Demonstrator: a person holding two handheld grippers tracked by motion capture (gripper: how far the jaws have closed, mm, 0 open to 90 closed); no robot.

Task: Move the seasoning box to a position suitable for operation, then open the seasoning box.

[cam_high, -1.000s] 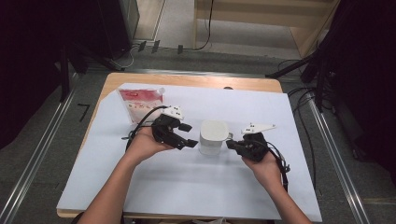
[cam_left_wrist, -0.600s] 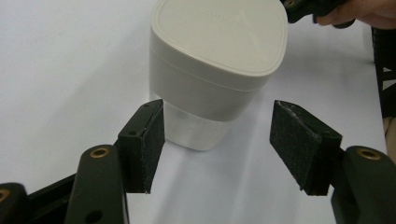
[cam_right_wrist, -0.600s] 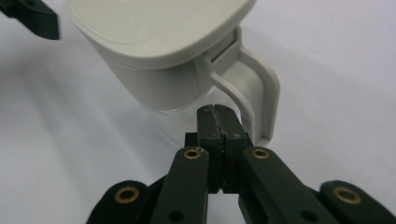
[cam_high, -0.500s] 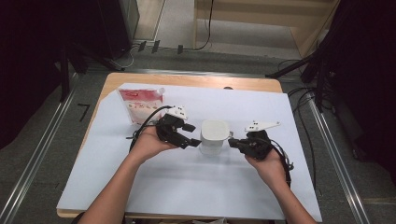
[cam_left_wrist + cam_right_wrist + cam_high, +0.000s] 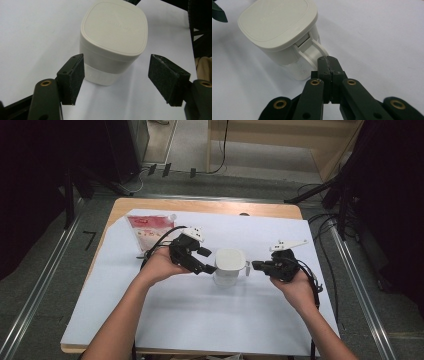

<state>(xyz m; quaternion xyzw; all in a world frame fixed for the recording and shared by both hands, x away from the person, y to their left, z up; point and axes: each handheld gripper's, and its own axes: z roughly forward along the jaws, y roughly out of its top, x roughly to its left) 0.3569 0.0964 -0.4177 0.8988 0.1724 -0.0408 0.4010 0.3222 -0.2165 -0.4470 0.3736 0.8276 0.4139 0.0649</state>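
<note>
I see the white lidded jug [image 5: 229, 267] standing upright mid-worktop [image 5: 200, 320], lid closed, so I cannot tell what it holds. My left gripper [image 5: 209, 262] sits just left of it, jaws released and just opening wider, pads either side of the body without pressing. My right gripper [image 5: 256, 265] is clenched with its tips at the jug's handle [image 5: 315, 53]. A red-printed pouch [image 5: 150, 231] lies far left.

A red-and-white pouch [image 5: 149, 231] lies flat on the white sheet [image 5: 200, 320] at its far left corner. The sheet covers most of a wooden table [image 5: 210, 207], whose bare far edge shows just beyond the pouch.
</note>
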